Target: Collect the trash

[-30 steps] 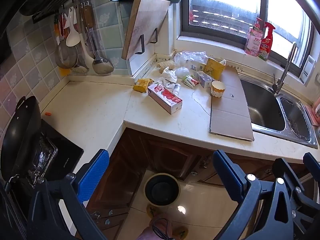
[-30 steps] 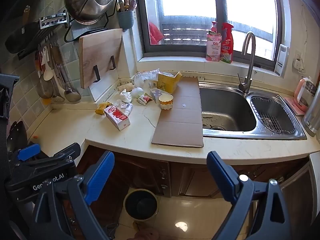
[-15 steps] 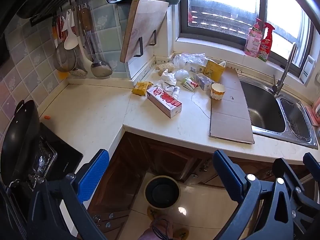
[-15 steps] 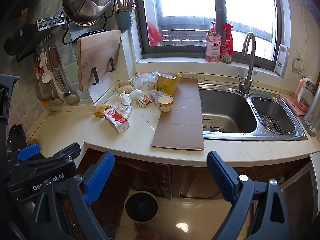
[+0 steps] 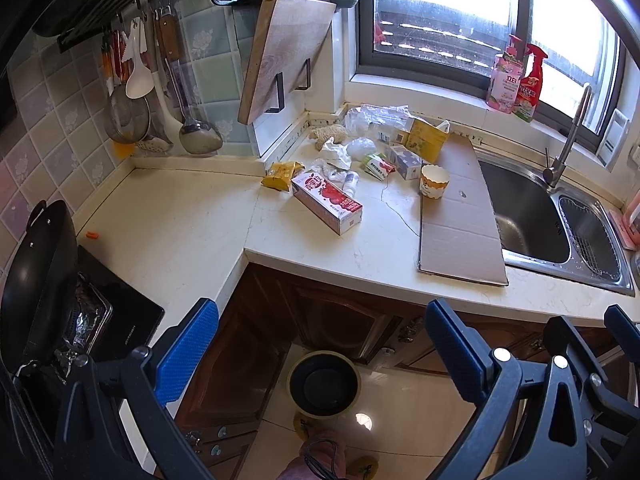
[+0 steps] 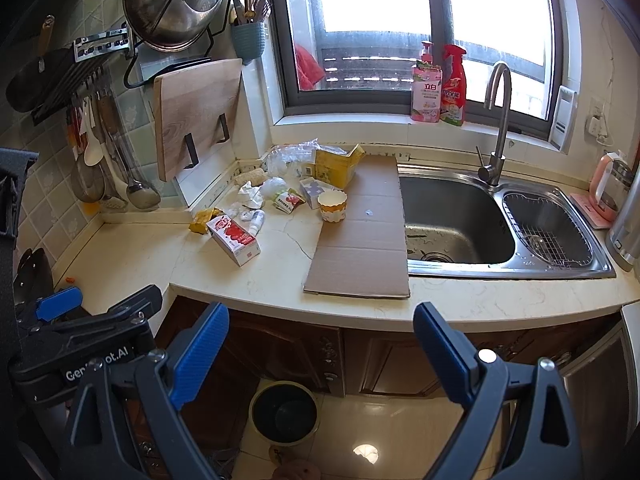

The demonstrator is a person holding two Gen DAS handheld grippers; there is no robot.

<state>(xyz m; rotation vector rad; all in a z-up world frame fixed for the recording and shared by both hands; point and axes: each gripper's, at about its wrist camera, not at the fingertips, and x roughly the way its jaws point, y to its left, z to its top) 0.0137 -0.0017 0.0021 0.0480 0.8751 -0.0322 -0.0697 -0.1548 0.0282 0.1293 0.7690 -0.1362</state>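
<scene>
Left gripper [image 5: 320,344] spread wide, holding nothing, hanging off near edge of counter [image 5: 180,232]. Right gripper [image 6: 320,348] same deal, wide apart, nothing in it. Bin [image 5: 324,384] on floor right below both. Trash all far back in corner: red carton [image 5: 326,202] nearest, paper cup [image 5: 434,181] on cardboard [image 5: 460,224], yellow wrapper [image 5: 282,174], tissues, plastic bag [image 5: 376,118]. Carton probably light but stiff, so pinch across narrow sides mid-length. Cup crushes easy, go gentle by rim. Bag and tissues soft, slippery-ish, just grab bunch. Cardboard flat, needs edge lift.

Sunlit window [image 6: 420,28], tiled wall [image 5: 72,120], marble countertop [image 5: 168,232], steel sink [image 6: 456,220]
</scene>
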